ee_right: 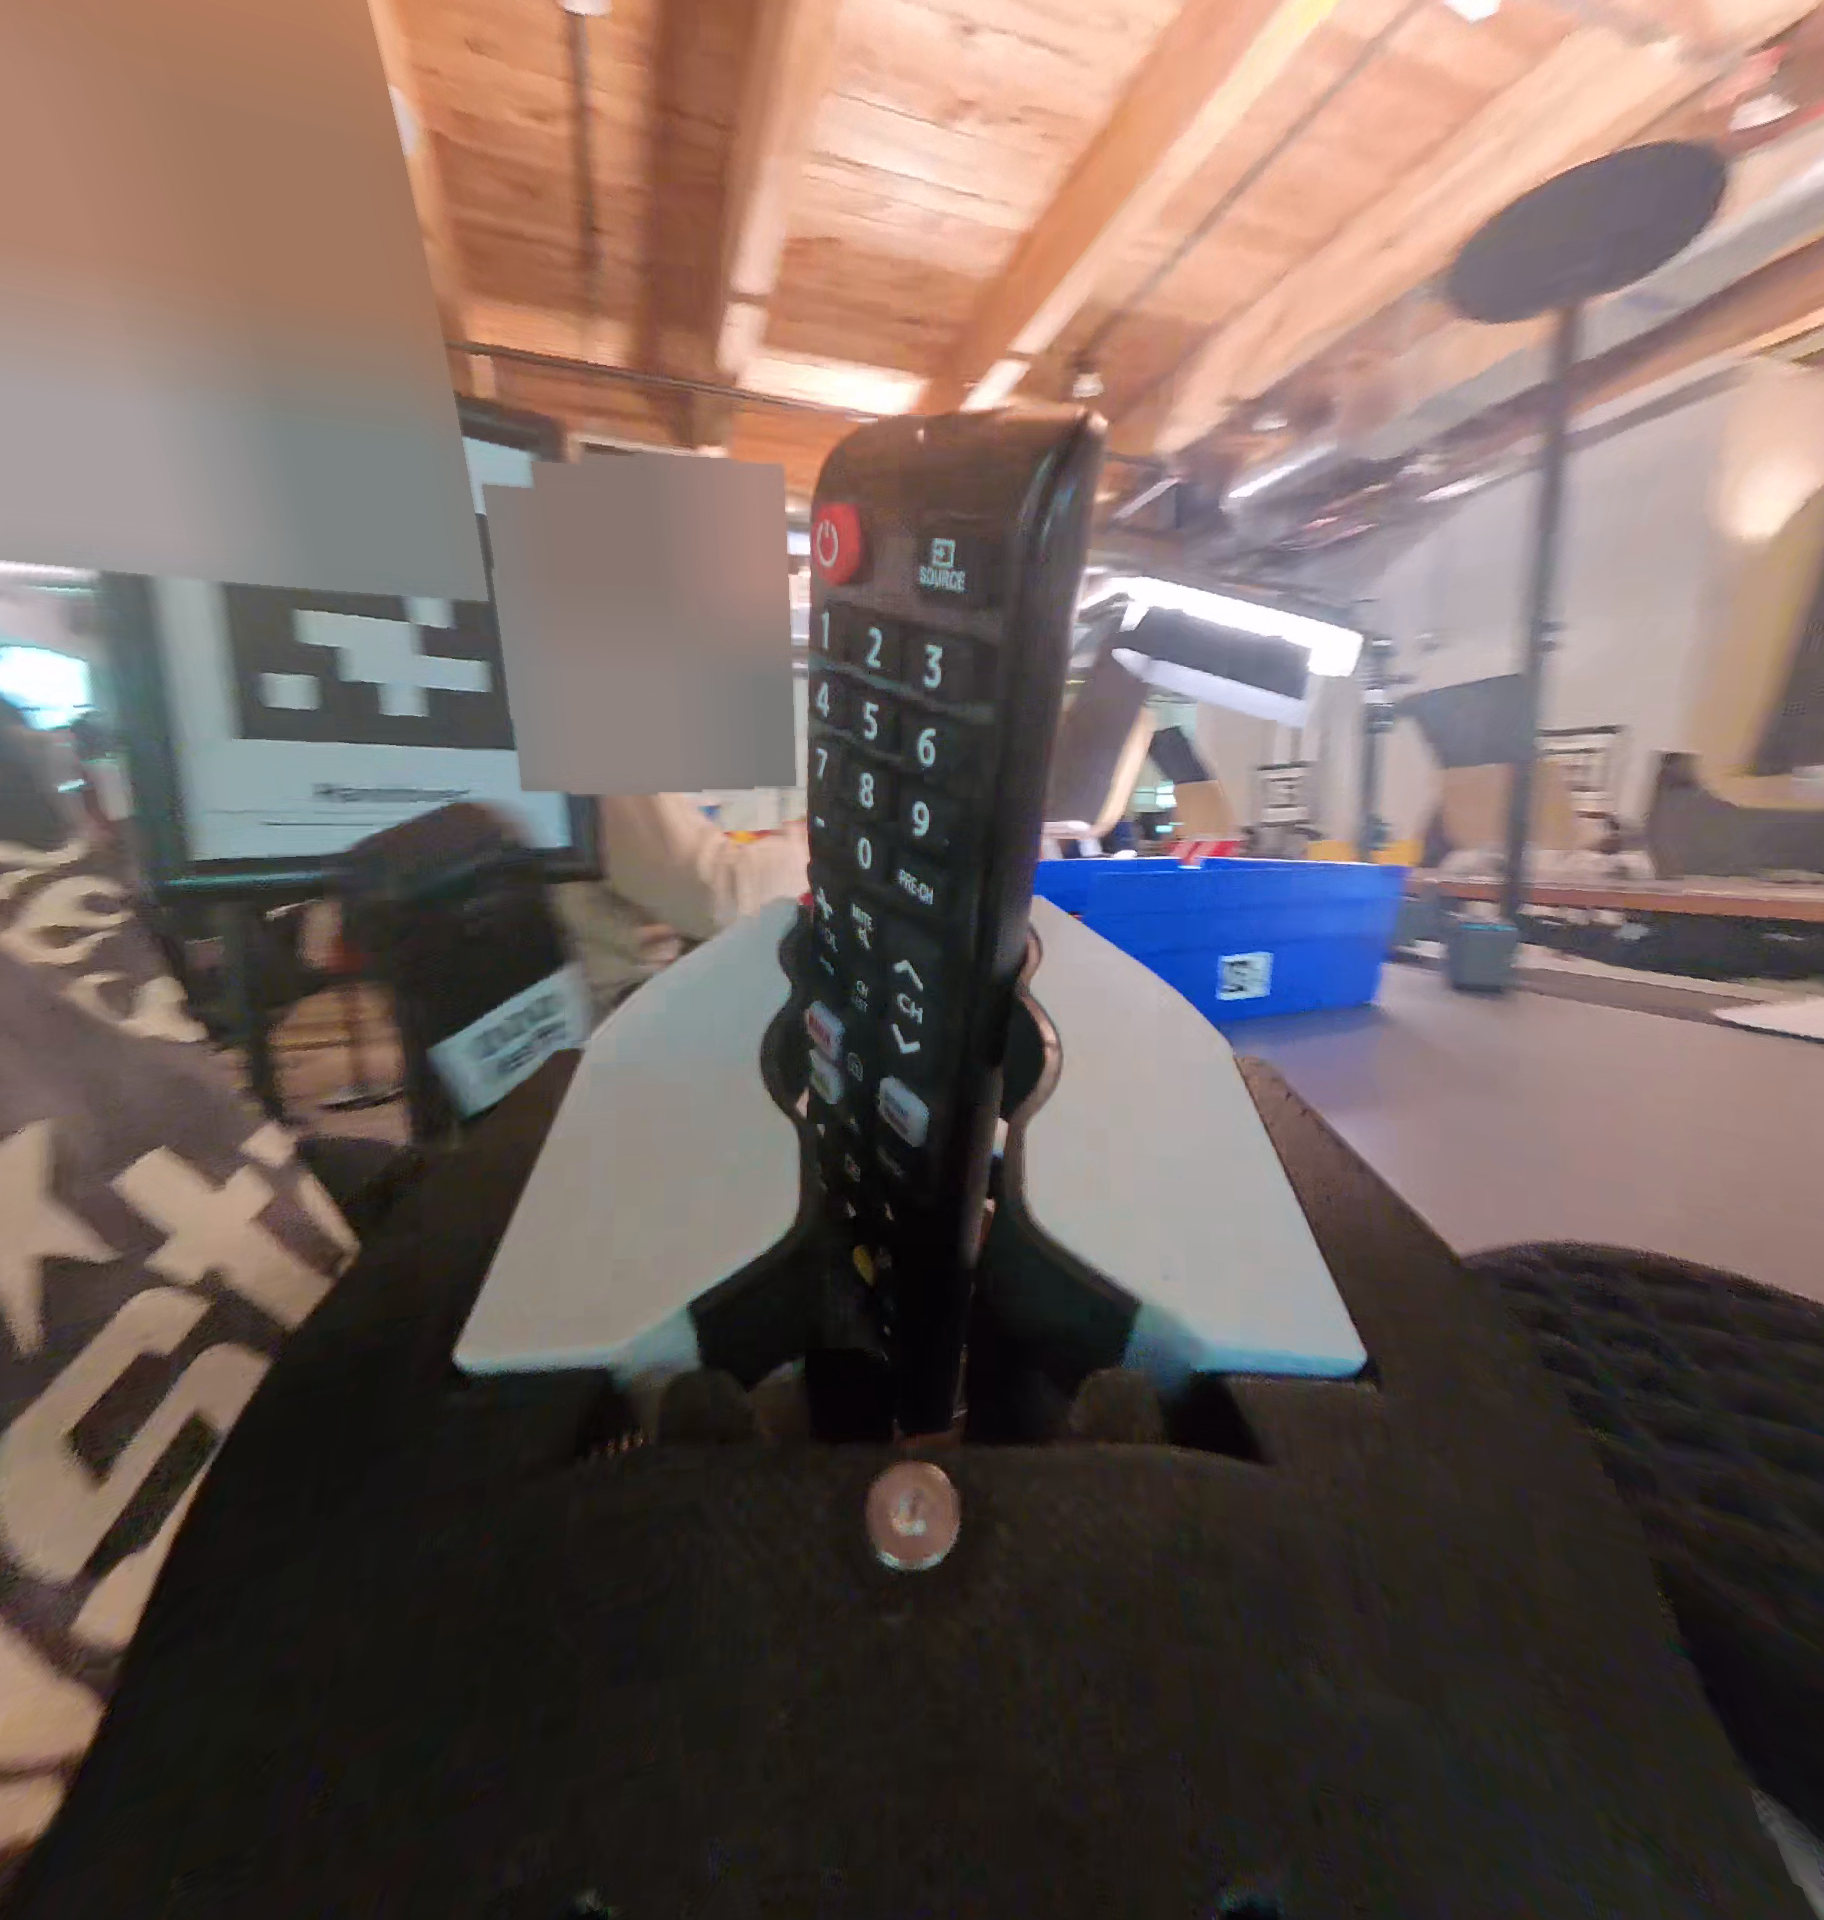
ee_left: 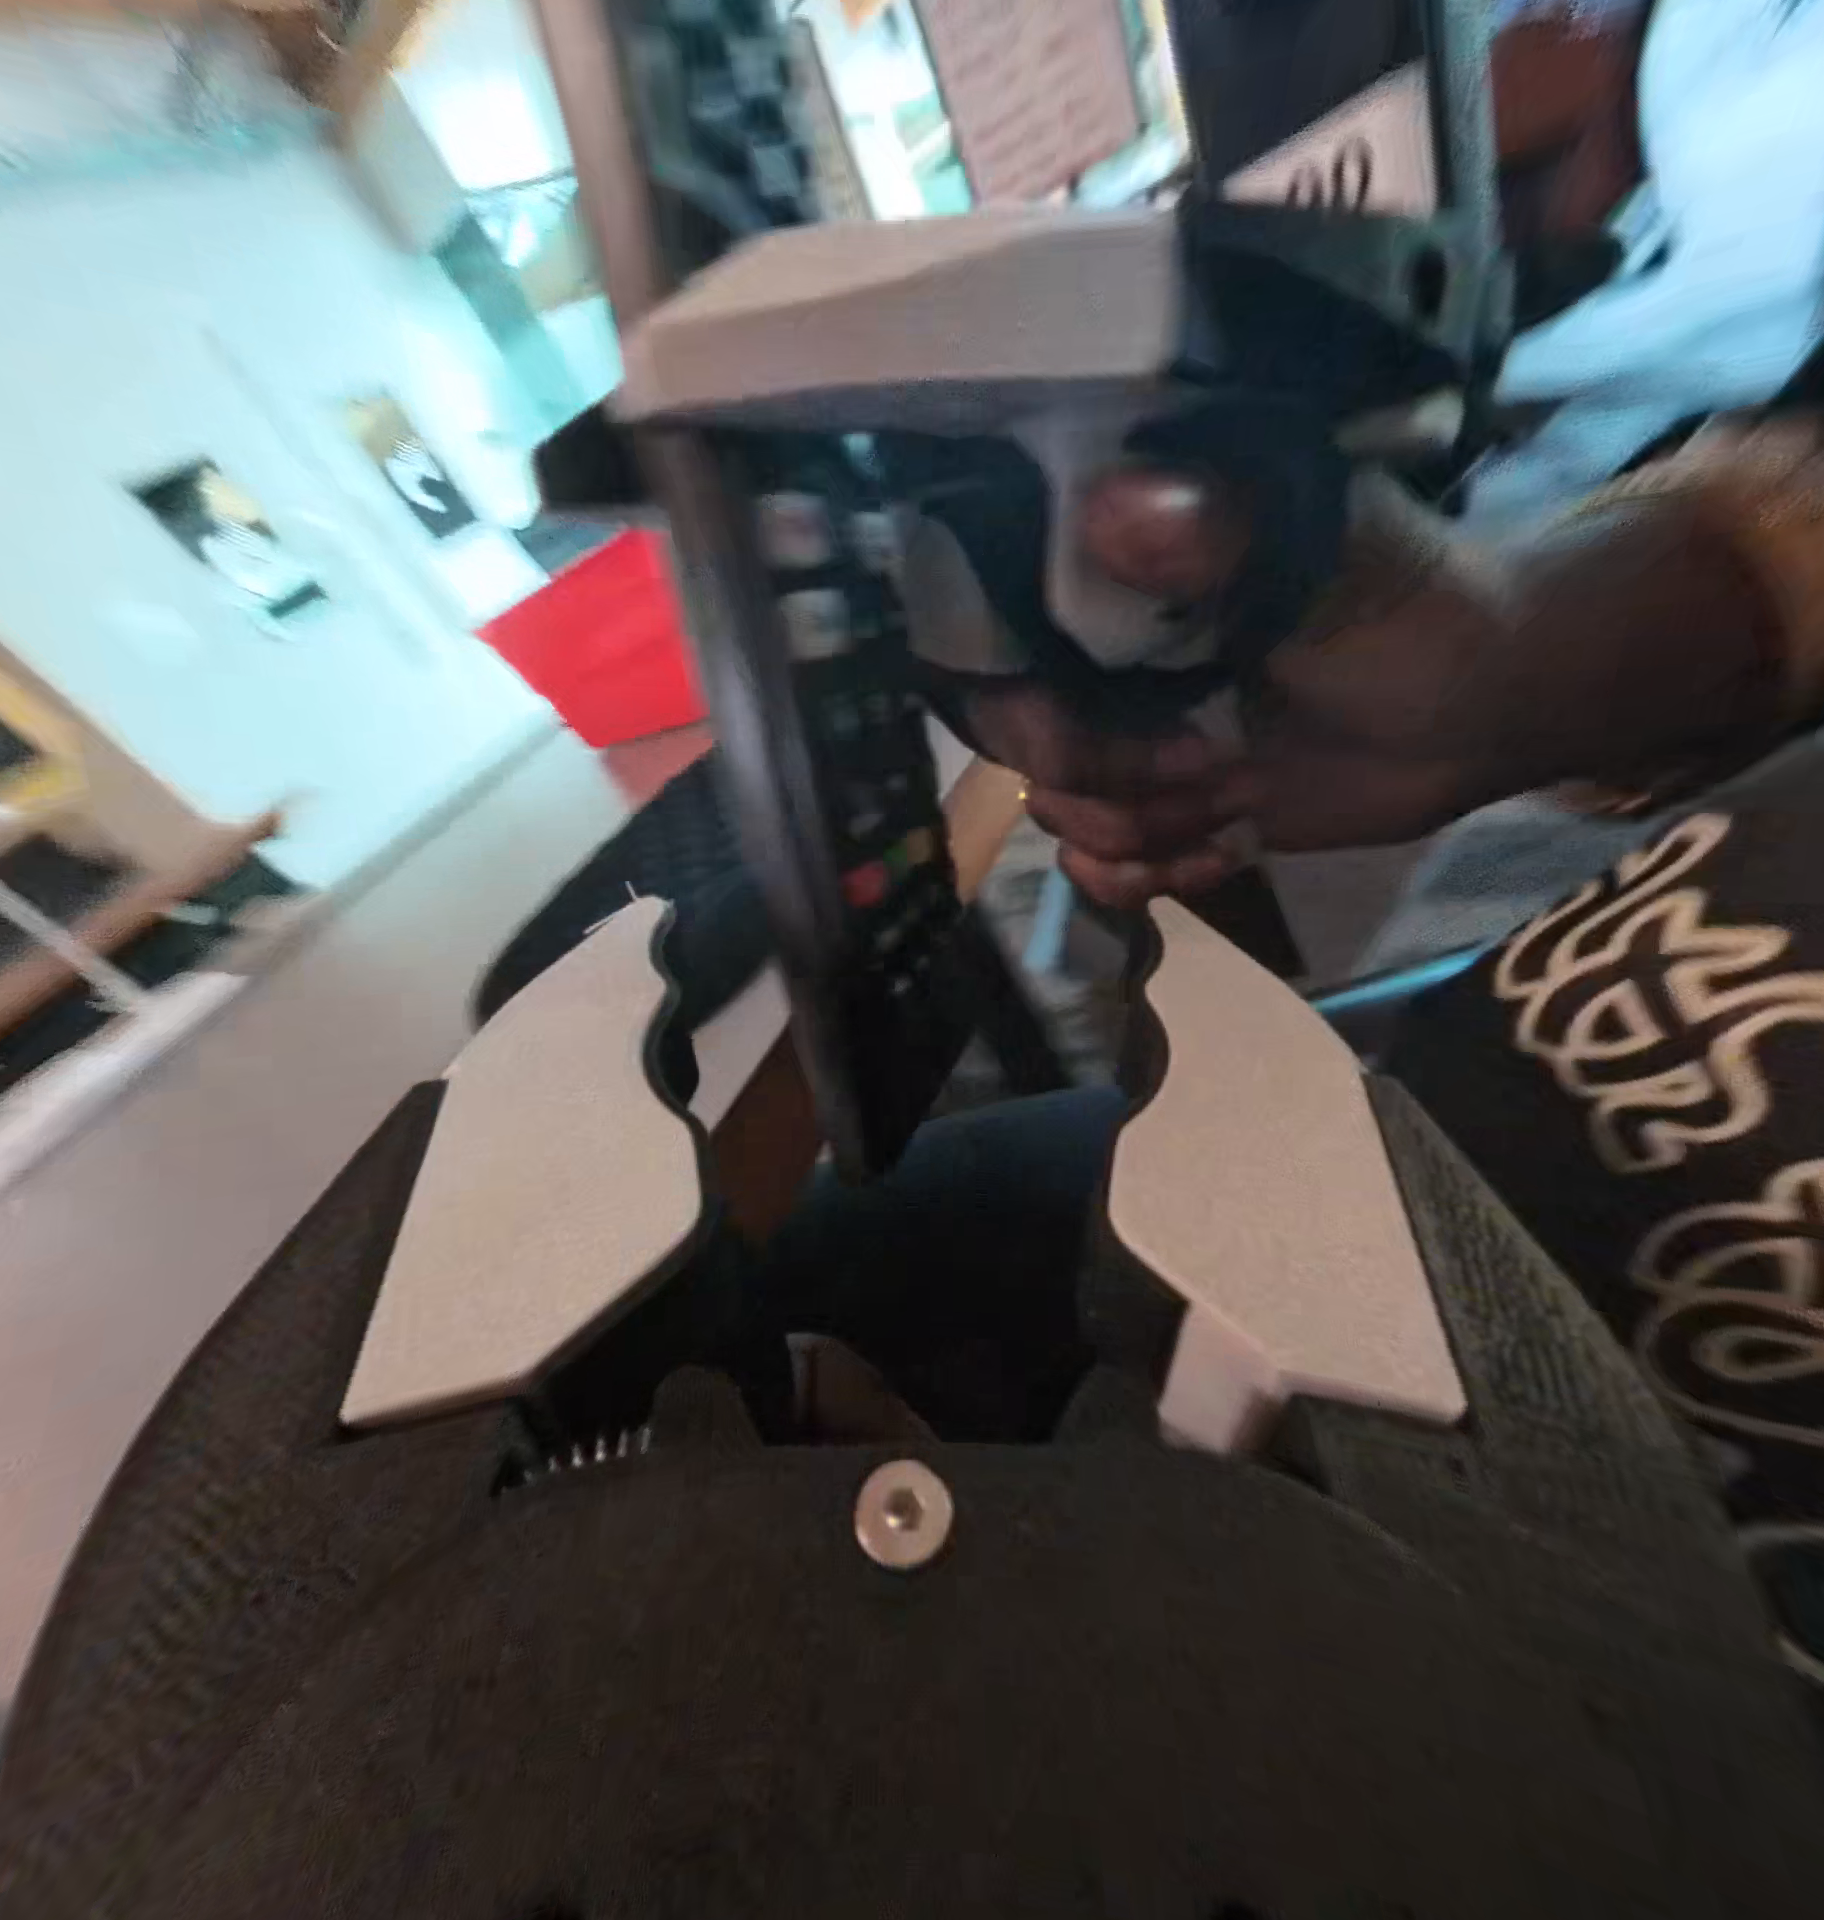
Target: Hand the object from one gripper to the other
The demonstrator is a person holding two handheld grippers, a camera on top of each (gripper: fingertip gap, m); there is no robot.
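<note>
The right gripper [ee_right: 908, 1049] is clamped low on a black remote [ee_right: 913, 831], which stands tall above it. The left gripper [ee_left: 908, 1029] waits spread apart, empty, just short of the remote [ee_left: 882, 883] — releasing early would likely drop it.

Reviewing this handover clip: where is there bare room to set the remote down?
Bare grey tabletop lies right of the right tongs, before the blue plastic bin. Those tongs clamp the black button remote. The left tongs gape open, crowded by the remote's tip.
</note>
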